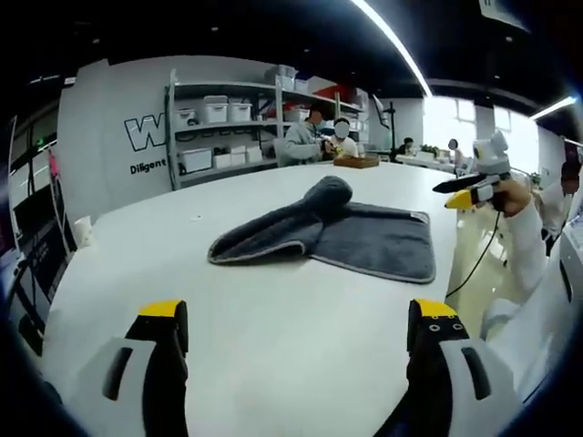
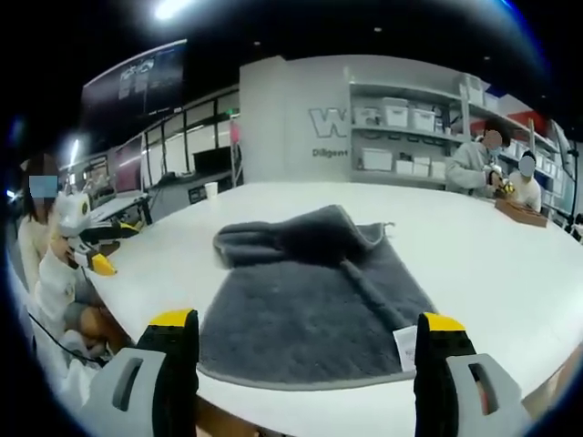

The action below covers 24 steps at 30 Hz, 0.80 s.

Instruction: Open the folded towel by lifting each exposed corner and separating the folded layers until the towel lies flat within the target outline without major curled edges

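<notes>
A dark grey towel (image 1: 364,238) lies on the white table (image 1: 255,328), partly spread out, with a bunched fold (image 1: 291,223) running from its far corner to the left. In the right gripper view the towel (image 2: 301,305) spreads just beyond my jaws, a ridge of fold (image 2: 282,238) across its far side and a white label (image 2: 405,348) at the near edge. My left gripper (image 1: 298,314) is open above bare table, short of the towel. My right gripper (image 2: 308,320) is open over the towel's near edge, holding nothing. Each shows in the other's view: right gripper (image 1: 451,196), left gripper (image 2: 105,248).
Metal shelves (image 1: 228,123) with white bins stand behind the table. People sit at the far end by a wooden box (image 1: 357,161). A paper cup (image 2: 211,189) stands near the far table edge. A cable (image 1: 474,264) hangs from the right gripper.
</notes>
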### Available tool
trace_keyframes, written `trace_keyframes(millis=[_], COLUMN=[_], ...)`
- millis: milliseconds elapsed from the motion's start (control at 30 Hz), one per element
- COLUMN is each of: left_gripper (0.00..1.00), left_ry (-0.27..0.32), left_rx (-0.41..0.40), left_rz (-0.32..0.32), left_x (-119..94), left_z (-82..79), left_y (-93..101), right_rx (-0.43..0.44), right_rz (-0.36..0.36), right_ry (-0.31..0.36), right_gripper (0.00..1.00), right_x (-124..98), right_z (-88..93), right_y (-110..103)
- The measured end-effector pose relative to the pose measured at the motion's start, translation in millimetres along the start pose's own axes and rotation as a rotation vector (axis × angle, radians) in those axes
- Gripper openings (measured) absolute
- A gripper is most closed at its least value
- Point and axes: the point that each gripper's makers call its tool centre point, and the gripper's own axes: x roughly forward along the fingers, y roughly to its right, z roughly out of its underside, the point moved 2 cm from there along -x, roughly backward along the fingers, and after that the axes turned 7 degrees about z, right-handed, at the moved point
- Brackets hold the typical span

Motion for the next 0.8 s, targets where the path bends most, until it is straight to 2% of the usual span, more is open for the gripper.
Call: trace_keyframes(millis=[200, 267, 467, 600, 800], left_gripper=[1.0, 1.0, 1.0, 1.0, 1.0], left_ry=[0.006, -0.005, -0.023, -0.013, -0.006], left_rx=[0.0, 0.023, 0.039, 0.034, 0.025], left_rz=[-0.018, -0.038, -0.041, -0.036, -0.019], left_x=[2.7, 2.1, 3.5, 6.6, 11.9], left_z=[4.0, 4.4, 4.0, 3.1, 3.4], left_y=[-2.3, -6.8, -13.3, -13.5, -9.9], right_rx=[0.021, 0.037, 0.079, 0.115, 0.235], right_rz=[0.043, 0.065, 0.133, 0.139, 0.1], right_ry=[-0.003, -0.017, -0.071, -0.088, -0.077], right_gripper=[0.99, 0.99, 0.99, 0.99, 0.99], right_x=[-5.7, -8.6, -13.3, -8.7, 6.1], right_z=[2.7, 8.8, 31.7, 42.9, 52.8], right_y=[18.1, 27.7, 53.4, 65.4, 76.7])
